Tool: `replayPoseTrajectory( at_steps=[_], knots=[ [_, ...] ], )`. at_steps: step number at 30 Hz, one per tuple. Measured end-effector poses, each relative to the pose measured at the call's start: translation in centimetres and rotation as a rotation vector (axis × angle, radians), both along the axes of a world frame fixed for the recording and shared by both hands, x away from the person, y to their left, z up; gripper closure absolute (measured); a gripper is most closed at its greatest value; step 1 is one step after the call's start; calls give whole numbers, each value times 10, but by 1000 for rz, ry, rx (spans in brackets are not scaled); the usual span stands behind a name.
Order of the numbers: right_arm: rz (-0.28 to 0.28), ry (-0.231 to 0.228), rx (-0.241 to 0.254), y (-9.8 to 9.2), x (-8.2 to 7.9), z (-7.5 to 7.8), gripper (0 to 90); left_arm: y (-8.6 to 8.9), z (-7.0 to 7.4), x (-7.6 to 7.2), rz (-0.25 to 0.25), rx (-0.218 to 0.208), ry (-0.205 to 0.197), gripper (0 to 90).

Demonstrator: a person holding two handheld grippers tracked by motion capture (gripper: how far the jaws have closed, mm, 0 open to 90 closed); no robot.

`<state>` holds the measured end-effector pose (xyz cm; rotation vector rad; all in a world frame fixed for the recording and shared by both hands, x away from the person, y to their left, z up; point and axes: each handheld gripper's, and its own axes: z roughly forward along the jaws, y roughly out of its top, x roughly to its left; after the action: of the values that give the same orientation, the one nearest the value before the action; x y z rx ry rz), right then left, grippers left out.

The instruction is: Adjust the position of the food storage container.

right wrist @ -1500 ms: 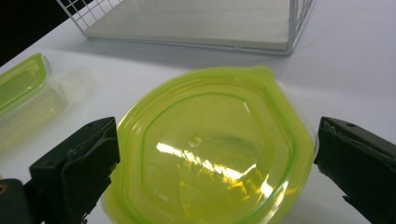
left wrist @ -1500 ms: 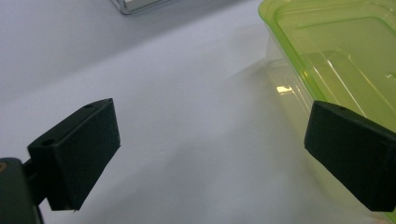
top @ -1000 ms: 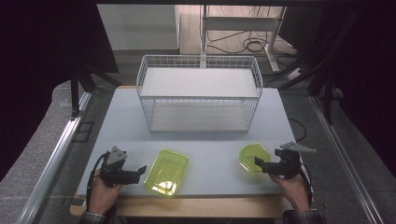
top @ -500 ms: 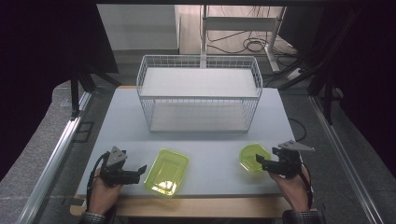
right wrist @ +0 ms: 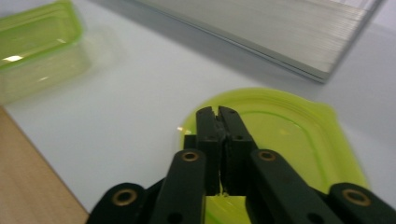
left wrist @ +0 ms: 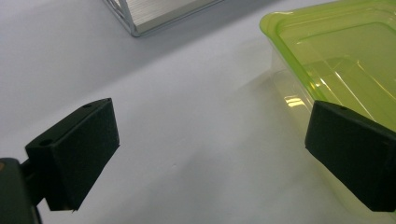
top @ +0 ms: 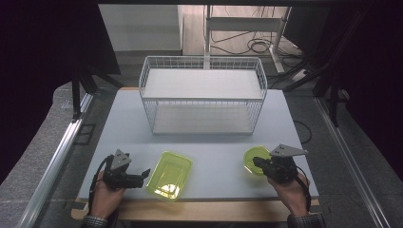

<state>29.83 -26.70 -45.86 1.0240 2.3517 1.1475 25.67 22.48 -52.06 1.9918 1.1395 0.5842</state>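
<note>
Since the earlier frame, the right gripper (right wrist: 217,114) has been closed onto the lid's (top: 255,159) near rim, right of the container (top: 170,175). Thin, light, springy plastic is judged; the rim suits gripping. The left gripper (top: 141,174), wide open and empty, is held beside the container.

My high view sits up above the near edge of the table (top: 209,142) and looks forward and down, far enough back to take in the whole top and the wire basket (top: 202,95) at the far side. My left gripper view rides low on the left gripper (top: 142,174), very close to the tabletop, looking out along it; the green box (left wrist: 336,60) is just ahead on one side. My right gripper view rides on the right gripper (right wrist: 217,114), close over the green lid (right wrist: 289,135). Both gripper views share the green box and a basket corner with the high view
</note>
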Motion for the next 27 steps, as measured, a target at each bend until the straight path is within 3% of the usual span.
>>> replayPoseTrajectory(
  at_steps=[11, 15, 19, 27],
  knots=[
    [75, 67, 37, 16, -1, -4, 895, -2, -1, 0, -4, 19, 4, 27],
    [99, 93, 7, 22, 0, -9, 895, -3, -1, 0, -7, 26, 3, 27],
    [101, 110, -25, 25, 1, -14, 895, -3, -1, 0, -6, 28, 6, 27],
    [56, 103, -16, 11, 10, -13, 895, -3, -3, 1, -8, 42, 20, 27]
  ],
)
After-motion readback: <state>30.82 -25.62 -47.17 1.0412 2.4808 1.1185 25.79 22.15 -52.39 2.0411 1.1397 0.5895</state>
